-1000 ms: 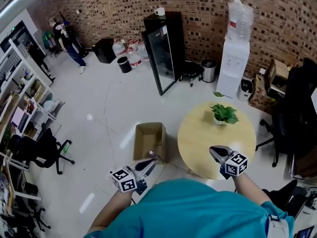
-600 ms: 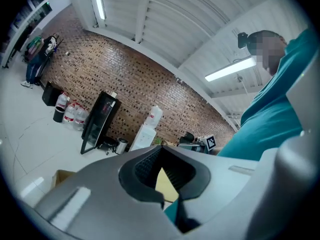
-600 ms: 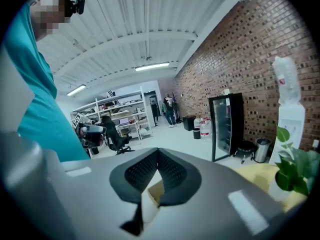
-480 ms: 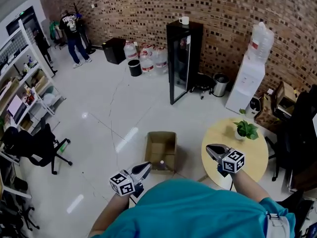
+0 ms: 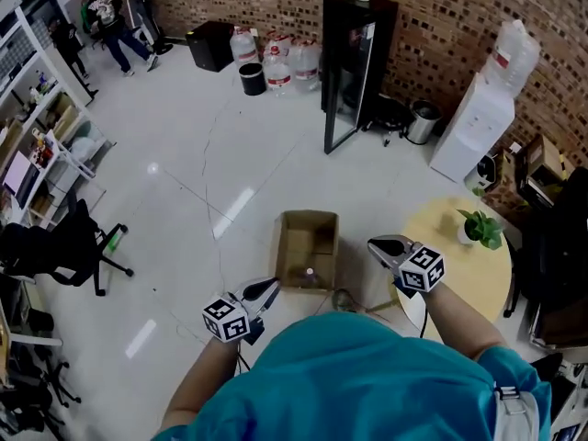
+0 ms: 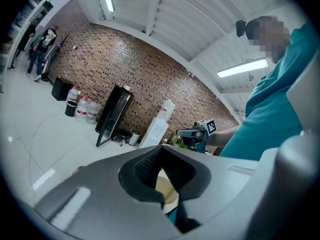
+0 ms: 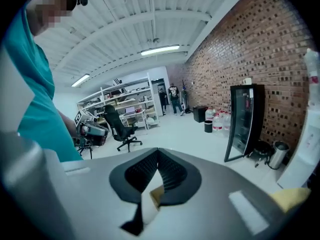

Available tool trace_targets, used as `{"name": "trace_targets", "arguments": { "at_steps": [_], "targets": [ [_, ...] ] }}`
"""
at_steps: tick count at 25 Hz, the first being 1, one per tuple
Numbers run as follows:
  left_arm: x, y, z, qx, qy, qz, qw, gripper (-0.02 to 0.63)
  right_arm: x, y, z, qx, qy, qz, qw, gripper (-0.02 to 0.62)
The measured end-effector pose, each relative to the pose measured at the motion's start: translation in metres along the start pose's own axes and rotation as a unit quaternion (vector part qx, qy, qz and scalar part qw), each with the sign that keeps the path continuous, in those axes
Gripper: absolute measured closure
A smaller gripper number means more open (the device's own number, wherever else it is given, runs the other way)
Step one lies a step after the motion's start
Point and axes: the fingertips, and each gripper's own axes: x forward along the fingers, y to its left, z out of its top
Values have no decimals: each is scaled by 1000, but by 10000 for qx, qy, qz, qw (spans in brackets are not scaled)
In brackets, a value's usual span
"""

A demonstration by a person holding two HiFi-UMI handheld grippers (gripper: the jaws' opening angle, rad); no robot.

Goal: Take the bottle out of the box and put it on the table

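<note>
On the floor, in the head view, I see the open box holding the bottle by its near wall. My left tool and right tool flank that box, and the counter stands to its right.

Left gripper view: tips pinched together, empty.

Right gripper view: likewise closed, empty.

Brown cardboard box, glossy pale floor (mirror-like light streaks), rough brick wall

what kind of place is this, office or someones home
Most likely an office or lab workspace, not a home: a white water dispenser against the red brick wall, and a black swivel office chair near white storage shelves.
</note>
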Motion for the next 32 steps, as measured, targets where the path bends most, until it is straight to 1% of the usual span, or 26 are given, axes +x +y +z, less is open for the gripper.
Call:
{"name": "trace_targets", "arguments": {
  "at_steps": [3, 6, 8, 10, 11, 13, 17, 19, 21, 23, 25, 27, 30, 32],
  "targets": [
    [56, 27, 2, -94, 211, 335, 9992, 606, 21, -63, -4, -22, 53, 323, 9995, 592],
    [125, 55, -23, -205, 459, 774, 9957, 606, 39, -137, -41, -76, 95, 763, 9970, 591],
    [176, 76, -33, -380, 560, 1014, 9925, 606, 51, -189, -61, -126, 171, 1057, 9942, 586],
    [223, 105, -31, -625, 633, 1181, 9890, 606, 70, -241, -67, -108, 329, 1247, 9916, 580],
    [241, 123, -27, -762, 674, 1247, 9870, 606, 84, -263, -68, -81, 436, 1314, 9903, 566],
    [266, 162, -24, -1061, 791, 1370, 9817, 606, 116, -295, -74, -52, 680, 1443, 9872, 544],
    [315, 253, -27, -1610, 1112, 1521, 9688, 605, 182, -359, -104, -24, 1258, 1684, 9777, 516],
    [321, 294, -36, -1725, 1378, 1455, 9644, 606, 218, -376, -118, -22, 1552, 1702, 9731, 503],
    [314, 329, -54, -1797, 1673, 1333, 9602, 606, 255, -379, -137, -54, 1871, 1679, 9679, 484],
    [309, 361, -77, -1899, 1919, 1174, 9557, 606, 289, -380, -169, -24, 2296, 1642, 9593, 460],
    [310, 398, -100, -2001, 2134, 1006, 9509, 606, 327, -386, -210, 112, 2700, 1546, 9503, 429],
    [316, 442, -124, -2115, 2303, 875, 9458, 606, 368, -397, -254, 286, 3078, 1462, 9397, 417],
    [324, 510, -169, -2398, 2370, 768, 9383, 606, 433, -412, -336, 417, 3669, 1514, 9169, 390],
    [322, 553, -214, -2623, 2396, 687, 9323, 606, 482, -417, -406, 494, 4002, 1575, 9014, 362]
  ]
}}
